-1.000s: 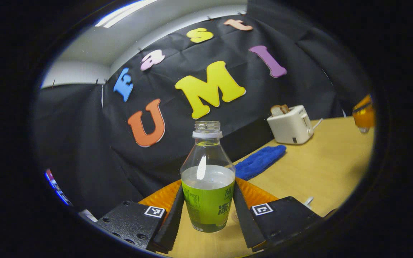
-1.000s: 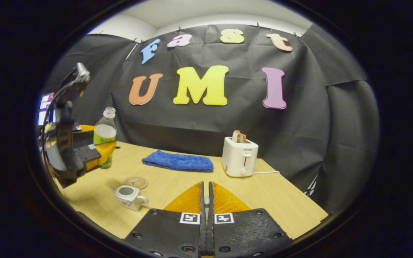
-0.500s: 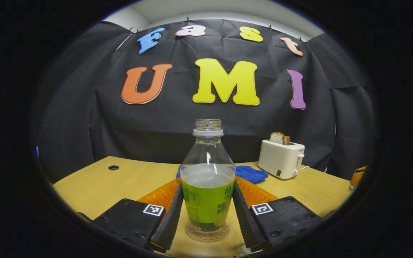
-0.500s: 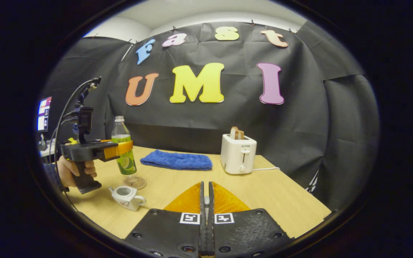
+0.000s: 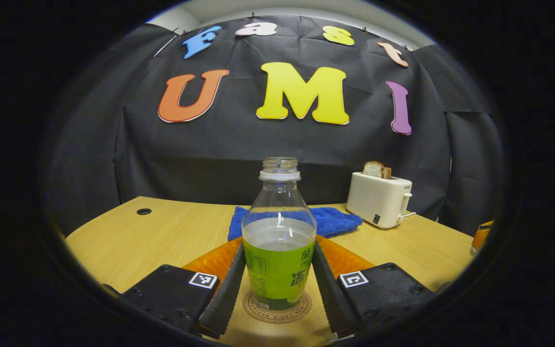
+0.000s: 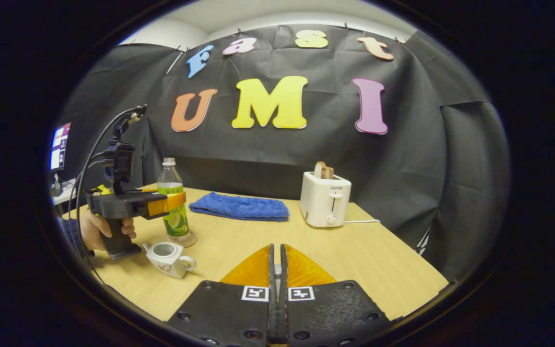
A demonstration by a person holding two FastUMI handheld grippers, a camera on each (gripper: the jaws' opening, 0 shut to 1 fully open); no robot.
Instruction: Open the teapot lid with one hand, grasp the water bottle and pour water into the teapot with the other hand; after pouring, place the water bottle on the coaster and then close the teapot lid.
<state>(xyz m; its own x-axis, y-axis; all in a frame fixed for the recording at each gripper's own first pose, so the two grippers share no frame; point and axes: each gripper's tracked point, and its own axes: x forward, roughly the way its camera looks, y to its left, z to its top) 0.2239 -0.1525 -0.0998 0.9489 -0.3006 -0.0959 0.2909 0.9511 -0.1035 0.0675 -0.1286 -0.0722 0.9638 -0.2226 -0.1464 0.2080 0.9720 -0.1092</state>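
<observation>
Left gripper [image 5: 277, 284] clamps water bottle [image 5: 279, 241], standing on coaster [image 5: 277, 308]: placing step. Next: release; right gripper [image 6: 276, 270], pinched shut w/ lid presumably, recaps teapot [image 6: 167, 258].

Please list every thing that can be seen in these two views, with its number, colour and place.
water bottle: one, clear with green label, no cap, standing on the coaster
coaster: one, brown, round, under the bottle
teapot: one, white, lid off, near the coaster
towel: one, blue, at the table's back
toaster: one, white, bread in the slot, right of the towel
table: one, light wood
left gripper: fingers on both sides of the bottle
right gripper: fingers together
hand: holding the left gripper's handle
</observation>
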